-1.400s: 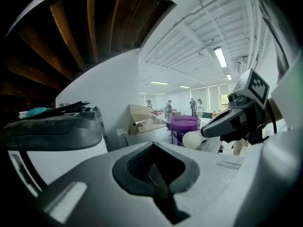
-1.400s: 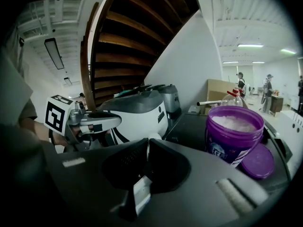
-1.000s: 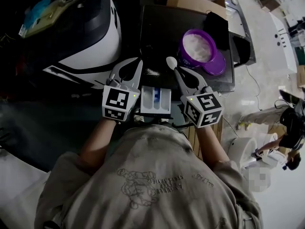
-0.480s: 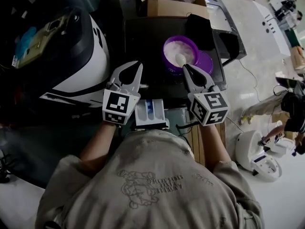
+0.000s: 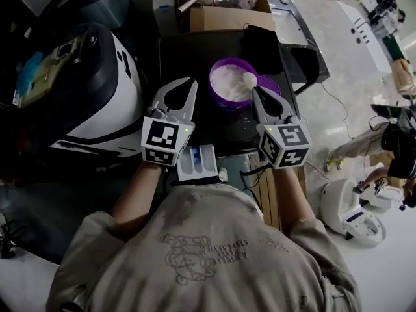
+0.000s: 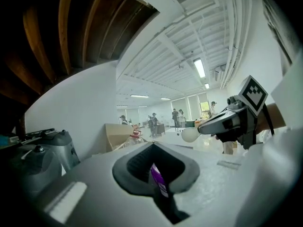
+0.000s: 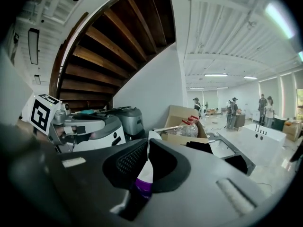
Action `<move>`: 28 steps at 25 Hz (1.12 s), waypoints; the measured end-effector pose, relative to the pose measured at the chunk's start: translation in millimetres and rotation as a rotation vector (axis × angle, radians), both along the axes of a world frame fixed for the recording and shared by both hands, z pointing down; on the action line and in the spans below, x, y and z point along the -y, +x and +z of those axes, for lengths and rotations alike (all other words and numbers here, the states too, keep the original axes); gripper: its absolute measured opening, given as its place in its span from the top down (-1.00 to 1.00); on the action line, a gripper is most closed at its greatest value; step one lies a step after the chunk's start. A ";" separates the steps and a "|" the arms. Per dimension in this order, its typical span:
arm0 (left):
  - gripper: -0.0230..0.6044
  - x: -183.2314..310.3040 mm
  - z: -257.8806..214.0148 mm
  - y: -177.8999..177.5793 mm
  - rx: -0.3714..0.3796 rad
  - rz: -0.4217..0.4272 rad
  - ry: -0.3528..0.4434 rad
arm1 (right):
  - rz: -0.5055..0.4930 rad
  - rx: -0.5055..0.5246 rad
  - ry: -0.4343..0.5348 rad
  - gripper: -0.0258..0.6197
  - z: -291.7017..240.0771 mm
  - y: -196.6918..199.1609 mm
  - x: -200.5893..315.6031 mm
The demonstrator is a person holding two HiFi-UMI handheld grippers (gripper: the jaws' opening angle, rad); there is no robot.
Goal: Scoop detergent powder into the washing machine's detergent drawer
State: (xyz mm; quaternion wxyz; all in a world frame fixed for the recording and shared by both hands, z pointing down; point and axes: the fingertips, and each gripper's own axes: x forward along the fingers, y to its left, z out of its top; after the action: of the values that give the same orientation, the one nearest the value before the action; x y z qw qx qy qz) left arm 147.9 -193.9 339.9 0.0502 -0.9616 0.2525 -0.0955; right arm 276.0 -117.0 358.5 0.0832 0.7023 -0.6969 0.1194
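The right tool [image 5: 257,91] is clamped on a white spoon [image 5: 249,78], holding its bowl over the powder in the purple tub [image 5: 212,90], ready to scoop. The left tool [image 5: 187,83], closed and empty, hovers beside the open detergent drawer [image 5: 198,162].

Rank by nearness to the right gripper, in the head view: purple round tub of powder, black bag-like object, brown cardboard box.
1. Purple round tub, just left of the right gripper, which holds a white spoon.
2. Black bag-like object, straight ahead.
3. Brown cardboard box, farthest back.
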 end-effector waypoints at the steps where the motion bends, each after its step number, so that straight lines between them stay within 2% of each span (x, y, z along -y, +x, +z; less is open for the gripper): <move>1: 0.93 0.0 0.4 2.3 0.001 0.001 0.000 | 0.002 0.000 -0.003 0.81 1.4 2.8 0.1; 15: 0.93 6.5 6.8 6.6 0.004 -0.032 -0.016 | -0.021 -0.020 -0.018 0.81 10.0 14.4 4.6; 20: 0.93 6.0 10.9 7.3 -0.009 -0.021 -0.054 | -0.027 -0.019 -0.023 0.81 13.4 15.4 5.4; 28: 0.93 4.8 9.9 10.2 -0.003 -0.024 -0.048 | -0.027 -0.015 -0.025 0.81 15.5 20.6 5.0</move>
State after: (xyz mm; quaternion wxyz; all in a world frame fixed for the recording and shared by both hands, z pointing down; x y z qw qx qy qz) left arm 158.1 -198.7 349.8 0.0256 -0.9595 0.2619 -0.1008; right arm 296.6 -122.0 374.1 0.0988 0.6927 -0.7040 0.1217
